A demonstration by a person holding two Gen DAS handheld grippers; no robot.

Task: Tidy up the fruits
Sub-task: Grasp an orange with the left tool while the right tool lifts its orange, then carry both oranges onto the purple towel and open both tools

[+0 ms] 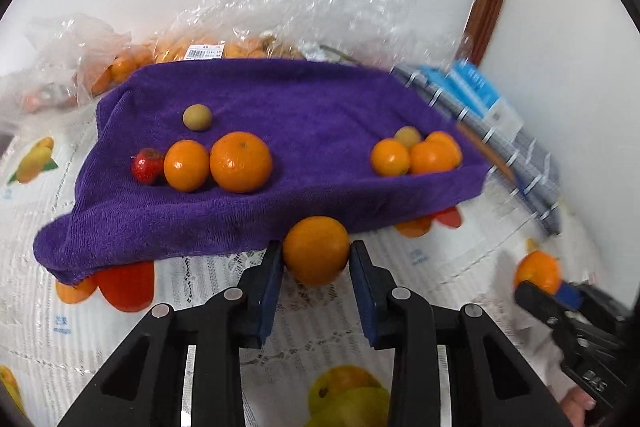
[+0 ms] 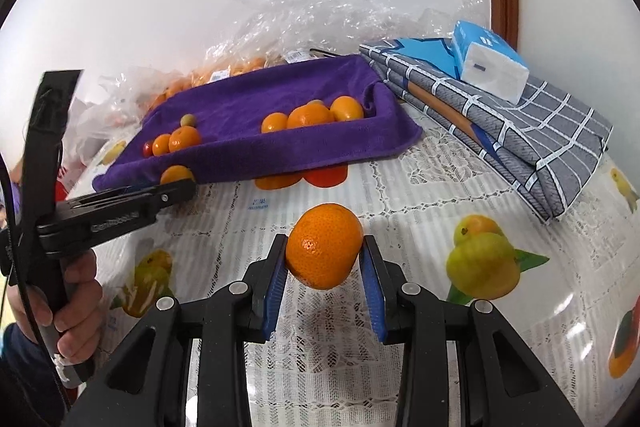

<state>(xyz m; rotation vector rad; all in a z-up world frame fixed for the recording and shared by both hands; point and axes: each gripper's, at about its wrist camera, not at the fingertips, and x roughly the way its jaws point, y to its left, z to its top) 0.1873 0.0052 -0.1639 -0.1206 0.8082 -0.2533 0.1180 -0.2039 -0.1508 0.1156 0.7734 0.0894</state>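
Note:
My left gripper (image 1: pixel 317 257) is shut on an orange (image 1: pixel 316 250) just in front of the near edge of a purple towel (image 1: pixel 280 99). On the towel lie a left group: a strawberry (image 1: pixel 147 165), two oranges (image 1: pixel 240 161) and a small tan fruit (image 1: pixel 197 117). A right group (image 1: pixel 416 153) has three oranges and a tan fruit. My right gripper (image 2: pixel 325 259) is shut on a mandarin (image 2: pixel 325 245) held above the tablecloth, right of and nearer than the towel (image 2: pixel 256 103). The left gripper with its orange (image 2: pixel 176 174) shows in the right wrist view.
Clear plastic bags of oranges (image 1: pixel 192 51) lie behind the towel by the wall. A folded grey checked cloth (image 2: pixel 520 123) with a tissue pack (image 2: pixel 488 63) on it lies at the right. The table carries a lace, fruit-printed cloth (image 2: pixel 440 179).

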